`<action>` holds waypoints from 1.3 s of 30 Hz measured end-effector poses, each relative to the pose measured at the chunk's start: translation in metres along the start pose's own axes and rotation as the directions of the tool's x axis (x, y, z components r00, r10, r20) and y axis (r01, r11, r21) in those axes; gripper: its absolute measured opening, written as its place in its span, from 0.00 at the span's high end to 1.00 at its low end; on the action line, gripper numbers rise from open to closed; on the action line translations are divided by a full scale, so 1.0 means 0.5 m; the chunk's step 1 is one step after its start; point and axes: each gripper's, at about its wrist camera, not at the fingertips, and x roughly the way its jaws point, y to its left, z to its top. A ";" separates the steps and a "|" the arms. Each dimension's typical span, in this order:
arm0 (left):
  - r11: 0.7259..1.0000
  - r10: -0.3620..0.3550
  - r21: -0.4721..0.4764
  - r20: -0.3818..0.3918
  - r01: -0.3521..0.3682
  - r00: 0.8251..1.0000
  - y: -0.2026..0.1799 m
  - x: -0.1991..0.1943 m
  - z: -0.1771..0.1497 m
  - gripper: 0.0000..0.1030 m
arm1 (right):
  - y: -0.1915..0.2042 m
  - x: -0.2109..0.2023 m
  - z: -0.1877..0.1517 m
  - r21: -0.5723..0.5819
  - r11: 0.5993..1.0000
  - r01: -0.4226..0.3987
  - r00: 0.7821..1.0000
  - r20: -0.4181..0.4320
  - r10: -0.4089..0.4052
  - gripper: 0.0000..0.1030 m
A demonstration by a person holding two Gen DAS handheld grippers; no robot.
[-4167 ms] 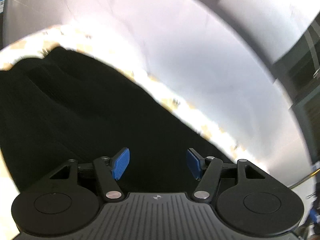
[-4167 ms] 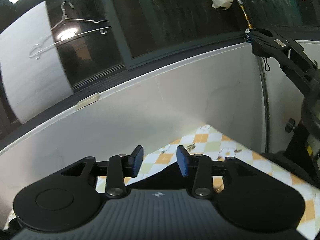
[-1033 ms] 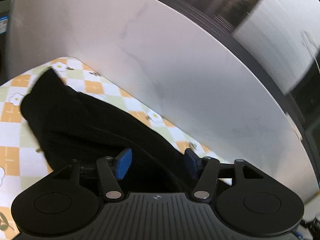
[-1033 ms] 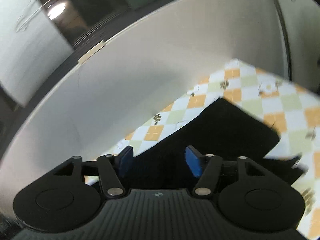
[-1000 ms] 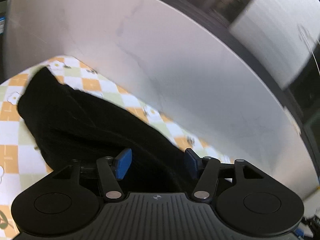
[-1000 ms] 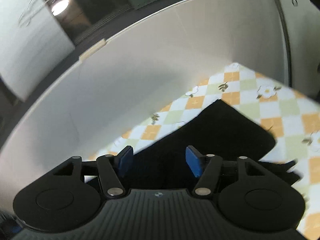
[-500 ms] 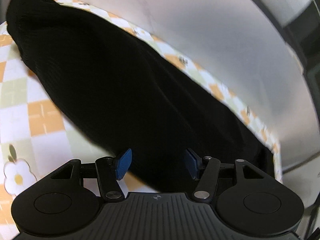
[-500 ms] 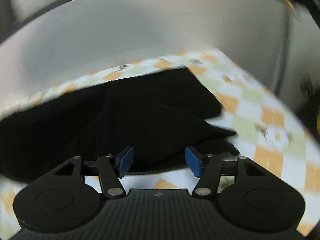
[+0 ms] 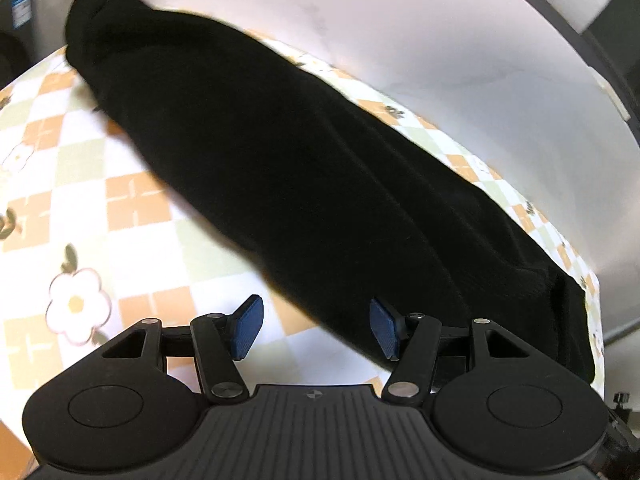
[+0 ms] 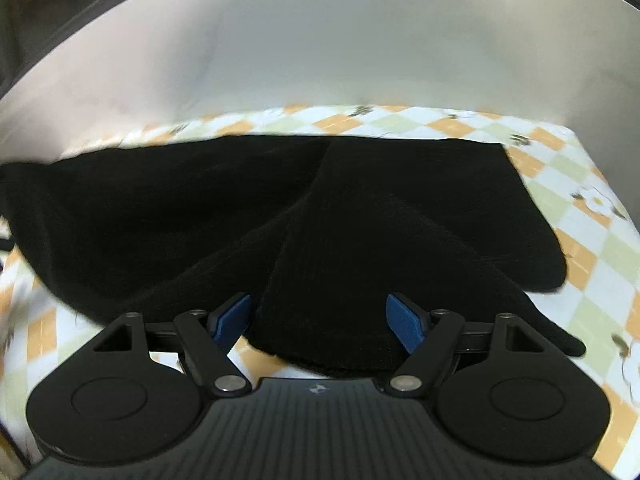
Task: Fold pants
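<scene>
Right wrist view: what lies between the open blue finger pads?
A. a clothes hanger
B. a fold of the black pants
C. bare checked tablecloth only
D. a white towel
B: a fold of the black pants lies between the open right gripper pads, over the checked tablecloth.

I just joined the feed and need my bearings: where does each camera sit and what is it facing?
Left wrist: behind the left tool, open, looking down over the black pants on the checked tablecloth.
Right wrist: behind the right tool, open, above a folded end of the pants.
Shared: pants, tablecloth, white wall.
</scene>
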 end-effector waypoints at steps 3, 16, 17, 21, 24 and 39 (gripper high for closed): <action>1.000 0.018 0.023 0.000 -0.018 1.000 -0.012 -0.003 -0.016 0.40 | -0.002 0.017 -0.004 -0.027 0.999 -0.020 0.999 -0.029 0.020 0.23; 0.999 0.008 0.052 -0.030 -0.007 1.000 -0.036 0.011 -0.011 0.41 | -0.108 -0.063 0.072 -0.114 0.990 -0.088 0.988 0.119 0.101 0.88; 0.999 0.004 0.052 -0.025 -0.003 1.000 -0.050 0.030 -0.009 0.41 | -0.132 -0.073 0.091 -0.073 0.997 -0.038 0.984 0.173 0.050 0.88; 0.988 -0.098 0.122 -0.012 0.099 0.995 -0.082 0.021 -0.014 0.40 | -0.223 -0.083 0.139 0.273 0.940 0.203 0.912 0.297 -0.283 0.51; 0.956 -0.137 0.262 -0.006 0.134 0.991 -0.140 0.017 -0.022 0.40 | -0.228 -0.090 0.130 0.356 0.916 0.186 0.901 0.311 -0.304 0.45; 0.986 -0.111 0.117 -0.043 0.116 0.993 -0.105 0.054 -0.010 0.40 | -0.088 -0.051 -0.094 0.440 0.879 -0.184 0.983 0.103 0.154 0.39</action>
